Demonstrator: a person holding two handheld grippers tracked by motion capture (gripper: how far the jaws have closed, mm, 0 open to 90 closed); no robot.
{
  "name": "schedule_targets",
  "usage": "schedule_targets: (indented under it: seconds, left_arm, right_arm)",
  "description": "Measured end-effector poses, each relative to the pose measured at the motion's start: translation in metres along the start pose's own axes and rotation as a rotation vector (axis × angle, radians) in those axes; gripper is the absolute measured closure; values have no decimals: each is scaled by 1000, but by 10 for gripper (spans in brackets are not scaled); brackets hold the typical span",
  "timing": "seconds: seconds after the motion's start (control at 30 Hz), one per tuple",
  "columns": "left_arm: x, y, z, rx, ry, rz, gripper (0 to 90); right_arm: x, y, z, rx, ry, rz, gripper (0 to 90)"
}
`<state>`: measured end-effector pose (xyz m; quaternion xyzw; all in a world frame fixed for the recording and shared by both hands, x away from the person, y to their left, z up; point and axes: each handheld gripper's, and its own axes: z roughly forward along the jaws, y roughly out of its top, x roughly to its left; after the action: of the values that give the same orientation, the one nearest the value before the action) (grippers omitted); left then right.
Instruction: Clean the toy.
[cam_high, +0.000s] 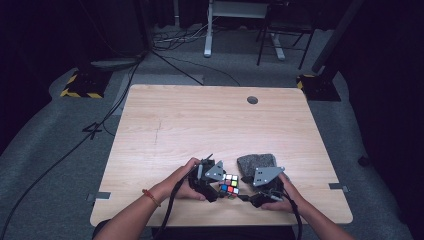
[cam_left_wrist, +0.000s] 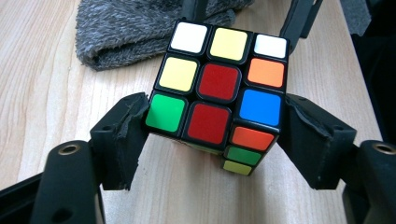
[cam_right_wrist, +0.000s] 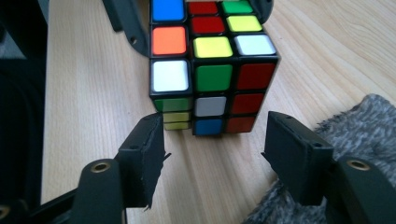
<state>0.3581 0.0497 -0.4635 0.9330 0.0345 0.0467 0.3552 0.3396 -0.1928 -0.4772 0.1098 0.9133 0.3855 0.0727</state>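
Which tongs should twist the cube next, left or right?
Probably the right tongs. The left tongs already pinch the puzzle cube between both pads, holding it steady on the table. The right ones are open just short of the cube, so they are free to grab a layer and turn.

grey cloth (cam_high: 257, 162), wooden table (cam_high: 200, 125)
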Motion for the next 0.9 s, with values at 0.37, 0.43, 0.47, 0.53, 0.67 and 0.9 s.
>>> schedule_targets:
  seconds: [0.37,0.43,0.47,0.53,0.67,0.9]
  left_arm:
    - [-1,-3,0,31,-2,17,263]
    - [1,-5,-1,31,-7,7,261]
    - [1,-6,-1,38,0,9,263]
    - [0,-9,4,81,2,14,291]
    - [-3,-13,12,123,-5,24,269]
    - [4,-15,10,94,-22,-41,246]
  right_arm:
    - [-1,3,-7,-72,-31,15,393]
    - [1,6,-7,-87,-52,10,389]
    - [1,8,-7,-101,-56,15,395]
    - [2,12,-7,-124,-54,17,388]
    - [5,21,-4,-139,-51,5,380]
    - [1,30,0,-153,-76,25,399]
